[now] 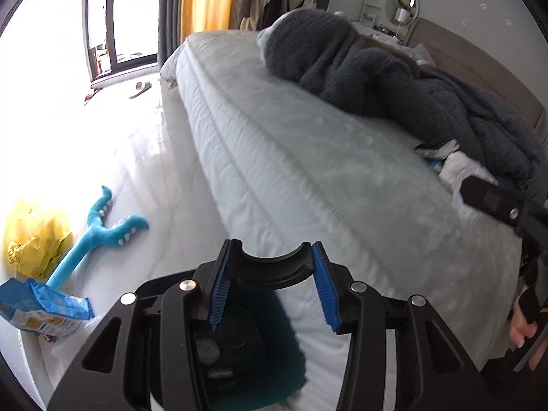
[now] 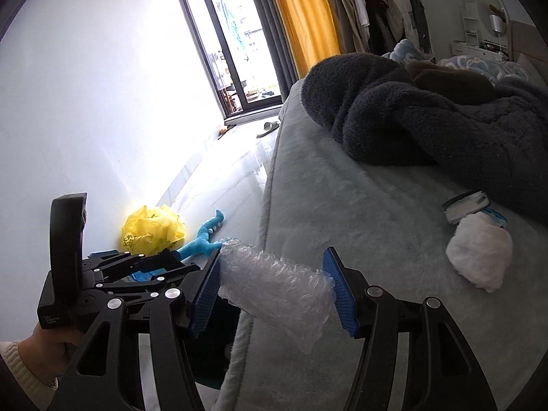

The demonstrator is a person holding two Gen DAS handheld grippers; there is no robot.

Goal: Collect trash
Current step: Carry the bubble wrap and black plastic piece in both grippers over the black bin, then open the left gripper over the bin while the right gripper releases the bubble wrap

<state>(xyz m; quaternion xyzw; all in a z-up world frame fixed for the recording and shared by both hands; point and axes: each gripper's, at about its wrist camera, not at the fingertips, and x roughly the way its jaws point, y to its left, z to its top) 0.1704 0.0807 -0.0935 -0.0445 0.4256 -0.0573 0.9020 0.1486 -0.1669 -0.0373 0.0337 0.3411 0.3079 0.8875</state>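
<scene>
A: Where was the trash?

B: A roll of bubble wrap [image 2: 274,294] sat crosswise in the right gripper [image 2: 274,287], blue pads clamped on its ends, over the near edge of the bed [image 2: 359,205].

A: And the left gripper [image 1: 270,284]?

B: Its fingers were pressed on the rim of a dark bin [image 1: 270,267], low beside the mattress.

A: Anything else?

B: A white wad [image 2: 479,250] lay on the bed to the right, near a dark blanket [image 2: 428,120]. On the floor to the left lay a yellow bag [image 2: 152,229], a blue plush toy [image 1: 92,236] and a blue snack packet [image 1: 44,308].

Both wrist views face bed [image 1: 308,157] (window beyond), perhaps close.
</scene>
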